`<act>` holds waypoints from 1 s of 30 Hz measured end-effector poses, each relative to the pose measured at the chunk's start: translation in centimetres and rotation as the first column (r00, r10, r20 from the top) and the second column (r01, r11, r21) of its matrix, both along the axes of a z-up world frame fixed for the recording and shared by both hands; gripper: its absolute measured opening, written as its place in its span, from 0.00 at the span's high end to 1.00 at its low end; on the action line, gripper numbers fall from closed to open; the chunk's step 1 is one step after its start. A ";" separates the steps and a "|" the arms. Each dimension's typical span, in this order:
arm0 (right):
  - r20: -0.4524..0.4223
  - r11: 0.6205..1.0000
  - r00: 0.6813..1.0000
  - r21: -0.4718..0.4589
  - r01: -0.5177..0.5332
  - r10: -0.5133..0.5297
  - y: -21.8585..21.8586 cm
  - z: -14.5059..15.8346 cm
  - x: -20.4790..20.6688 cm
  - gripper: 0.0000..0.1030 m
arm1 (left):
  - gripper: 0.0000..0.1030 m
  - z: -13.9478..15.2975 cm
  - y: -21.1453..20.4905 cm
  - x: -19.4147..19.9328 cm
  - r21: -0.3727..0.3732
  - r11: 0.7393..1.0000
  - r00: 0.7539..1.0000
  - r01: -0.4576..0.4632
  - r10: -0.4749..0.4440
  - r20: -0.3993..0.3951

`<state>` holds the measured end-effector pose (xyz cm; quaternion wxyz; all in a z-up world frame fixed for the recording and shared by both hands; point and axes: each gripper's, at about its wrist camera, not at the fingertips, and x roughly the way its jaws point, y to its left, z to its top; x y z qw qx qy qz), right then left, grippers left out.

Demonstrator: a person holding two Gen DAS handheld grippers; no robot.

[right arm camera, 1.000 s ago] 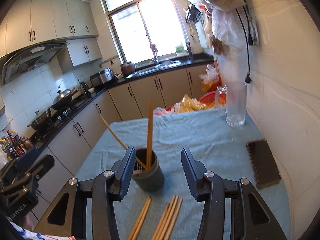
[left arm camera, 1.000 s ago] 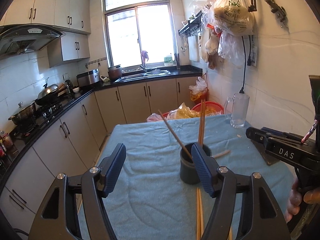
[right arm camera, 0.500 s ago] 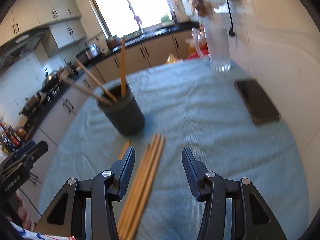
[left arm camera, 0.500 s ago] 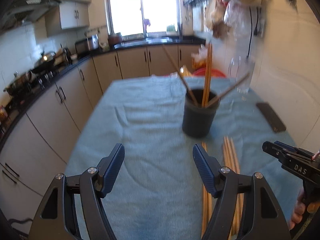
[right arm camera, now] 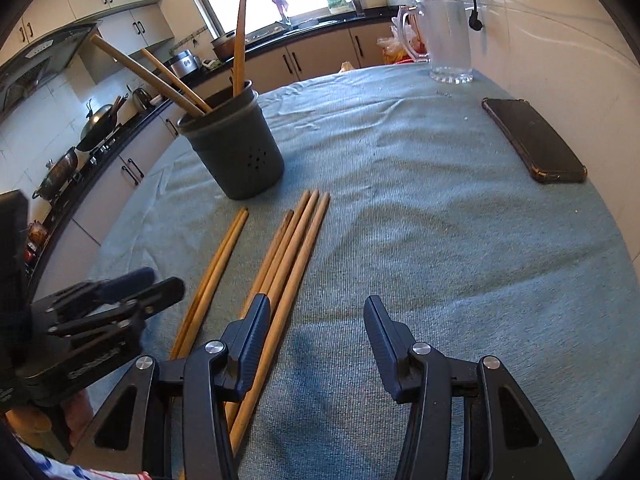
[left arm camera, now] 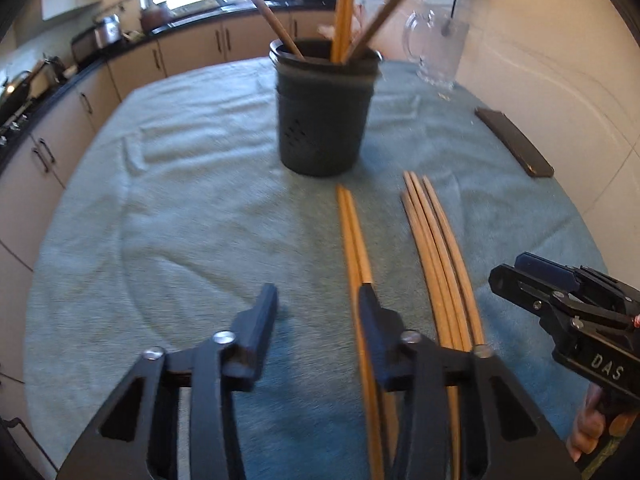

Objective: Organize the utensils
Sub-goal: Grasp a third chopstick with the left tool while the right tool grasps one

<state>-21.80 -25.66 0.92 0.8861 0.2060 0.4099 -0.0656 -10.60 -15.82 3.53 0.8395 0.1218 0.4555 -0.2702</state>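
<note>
- On the counter, a wide blue-green terry cloth covers the whole top and carries everything else.
- At 12 o'clock in the left wrist view stands the dark grey round plastic utensil holder, upright, with several long wooden chopsticks leaning out of it.
- The left tool hovers low over the cloth at 6 o'clock with its fingers apart and nothing between them; its right finger lies over a loose pair of wooden chopsticks.
- The right tool is likewise spread and empty, its left finger over a loose bundle of four wooden chopsticks.
- A clear glass mug stands at 1 o'clock in the right wrist view, near the wall.
- A black flat rectangular phone lies at 2 o'clock, well apart from the holder.
</note>
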 end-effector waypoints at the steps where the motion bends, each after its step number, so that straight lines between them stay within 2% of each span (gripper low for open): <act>1: -0.003 1.000 1.000 0.002 0.000 0.000 0.0 -0.2 0.1 0.49 | 0.67 -0.3 -0.2 0.2 0.003 1.000 1.000 0.002 -0.002 -0.010; 6: -0.014 1.000 1.000 0.011 0.002 -0.001 0.0 -0.7 0.3 0.49 | 0.70 -0.7 -0.7 0.5 -0.019 1.000 0.999 0.022 -0.023 -0.033; 8: -0.020 1.000 1.000 0.013 0.003 -0.003 0.1 -0.9 0.4 0.49 | 0.73 -0.8 -1.0 0.6 -0.004 1.000 0.999 0.024 -0.024 -0.020; 14: -0.021 1.000 1.000 0.000 -0.006 0.006 0.5 -0.9 0.6 0.49 | 0.92 -1.1 -1.7 1.2 0.052 0.999 1.000 0.011 -0.011 -0.004; 18: -0.039 0.998 0.999 -0.045 -0.035 0.033 1.2 -0.8 1.2 0.49 | 0.93 -0.8 -0.4 2.0 0.023 0.999 0.997 -0.047 0.048 -0.064; 22: -0.070 0.992 0.996 -0.111 -0.065 0.057 1.9 -0.9 2.4 0.51 | 0.93 -0.7 0.6 1.5 0.027 0.998 0.995 -0.062 0.064 -0.073; 23: -0.074 0.989 0.995 -0.127 -0.074 0.065 2.1 -0.9 2.9 0.53 | 0.93 -0.7 0.8 1.4 0.024 0.998 0.995 -0.065 0.066 -0.073; 27: -0.107 0.983 0.992 -0.161 -0.088 0.072 2.3 -0.9 4.4 0.78 | 0.93 -0.8 0.9 1.1 0.013 0.997 0.994 -0.082 0.083 -0.074; 30: -0.116 0.982 0.990 -0.163 -0.099 0.081 2.0 -1.0 4.8 0.87 | 0.93 -0.8 1.1 1.1 0.004 0.995 0.991 -0.099 0.099 -0.088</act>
